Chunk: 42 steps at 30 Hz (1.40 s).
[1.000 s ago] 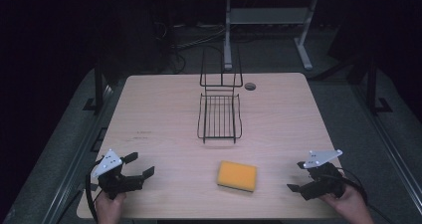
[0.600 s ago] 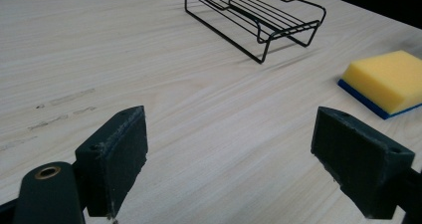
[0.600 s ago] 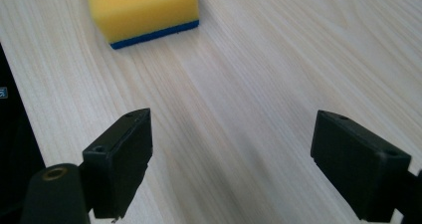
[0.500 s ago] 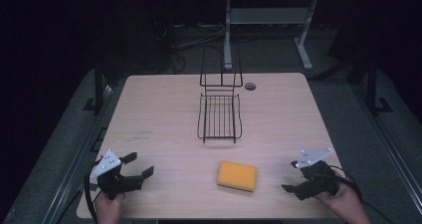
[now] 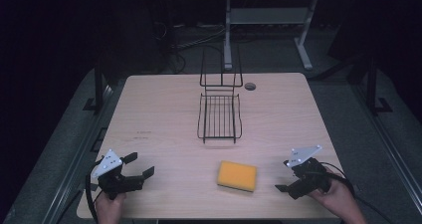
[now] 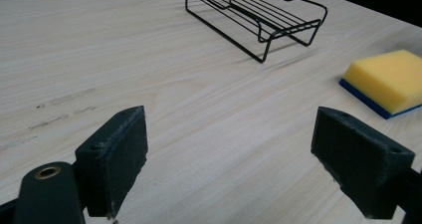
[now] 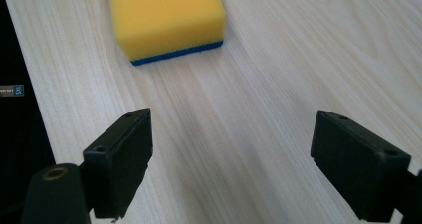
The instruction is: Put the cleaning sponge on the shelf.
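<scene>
Broadly, the pale wooden tabletop [image 5: 159,114] is carrying everything. Toward its far middle a black wire rack [image 5: 219,115] is lying flat, with its taller looped end standing up at the back edge. Nearer the person, right of centre, a yellow sponge with a blue underside [image 5: 237,175] is lying flat, apart from the rack. The right tool [image 5: 285,176] is hovering just beside the sponge, its jaws standing wide apart and pointing at it. The left tool [image 5: 139,165] is waiting well apart at the near left corner, jaws likewise spread and gripping nothing.
</scene>
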### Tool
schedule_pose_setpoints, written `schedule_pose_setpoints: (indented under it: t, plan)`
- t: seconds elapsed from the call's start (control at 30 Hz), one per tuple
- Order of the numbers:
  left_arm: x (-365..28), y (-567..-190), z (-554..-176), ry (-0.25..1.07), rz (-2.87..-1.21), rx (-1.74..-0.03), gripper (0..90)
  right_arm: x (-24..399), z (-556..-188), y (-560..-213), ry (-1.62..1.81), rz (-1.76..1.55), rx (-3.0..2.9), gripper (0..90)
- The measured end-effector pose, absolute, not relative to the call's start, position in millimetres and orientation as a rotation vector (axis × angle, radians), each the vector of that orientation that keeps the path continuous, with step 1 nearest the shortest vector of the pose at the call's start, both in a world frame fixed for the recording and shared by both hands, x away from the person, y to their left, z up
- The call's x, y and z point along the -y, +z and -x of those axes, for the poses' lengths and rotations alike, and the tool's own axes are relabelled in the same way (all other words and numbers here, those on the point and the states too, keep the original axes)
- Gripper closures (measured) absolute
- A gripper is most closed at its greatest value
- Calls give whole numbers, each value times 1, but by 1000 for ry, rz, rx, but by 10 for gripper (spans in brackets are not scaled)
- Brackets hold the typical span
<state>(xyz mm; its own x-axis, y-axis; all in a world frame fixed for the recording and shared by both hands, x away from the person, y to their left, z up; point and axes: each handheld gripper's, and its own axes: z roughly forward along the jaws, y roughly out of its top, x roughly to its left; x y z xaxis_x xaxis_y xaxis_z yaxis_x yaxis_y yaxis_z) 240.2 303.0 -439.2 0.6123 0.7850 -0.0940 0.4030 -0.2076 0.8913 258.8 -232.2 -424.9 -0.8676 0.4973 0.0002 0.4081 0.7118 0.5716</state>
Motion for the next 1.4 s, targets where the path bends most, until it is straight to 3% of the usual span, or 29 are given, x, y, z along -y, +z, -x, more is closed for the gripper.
schedule_pose_setpoints:
  t: [1.4]
  plan:
    - [-302, -438, -239, 475, -1824, -949, 141, 186, -275, -412, 819, -544, -2878, 162]
